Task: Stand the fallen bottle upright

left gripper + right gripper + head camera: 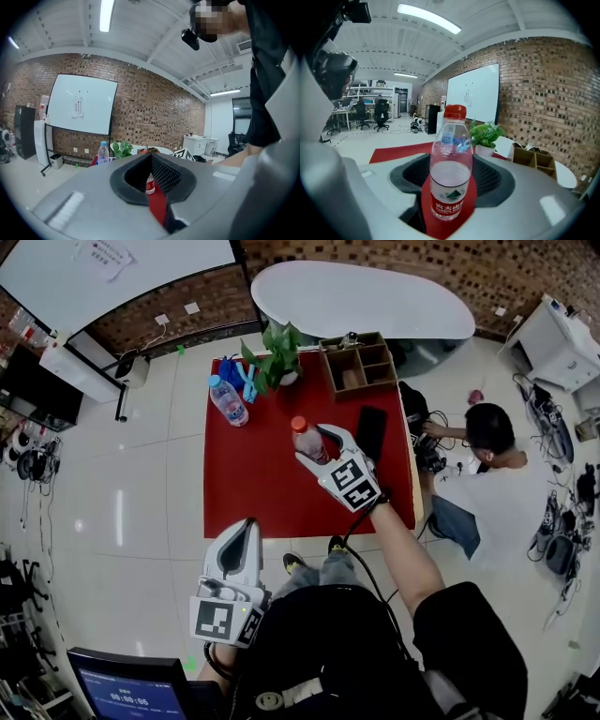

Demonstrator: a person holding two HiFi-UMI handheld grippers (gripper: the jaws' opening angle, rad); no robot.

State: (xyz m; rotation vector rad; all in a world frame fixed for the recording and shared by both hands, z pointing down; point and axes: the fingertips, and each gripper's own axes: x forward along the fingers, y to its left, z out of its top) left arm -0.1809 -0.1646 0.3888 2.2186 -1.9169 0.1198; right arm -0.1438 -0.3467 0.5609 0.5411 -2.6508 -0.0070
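Note:
A clear bottle with a red cap and red label (307,440) stands about upright on the red table (253,484), near its middle. My right gripper (322,443) reaches in from the near right with one jaw on each side of the bottle, shut on it. In the right gripper view the bottle (450,176) fills the gap of that gripper (452,190), cap up. My left gripper (246,532) hangs off the table's near edge by my lap, jaws together and holding nothing. Through the left gripper (152,180) a strip of the red-labelled bottle (149,184) shows far off.
A blue-capped water bottle (228,400) stands at the table's far left beside a blue item and a potted plant (277,354). A wooden organiser (358,363) sits at the far right, a black flat object (370,432) by the right edge. A person (487,474) sits on the floor to the right.

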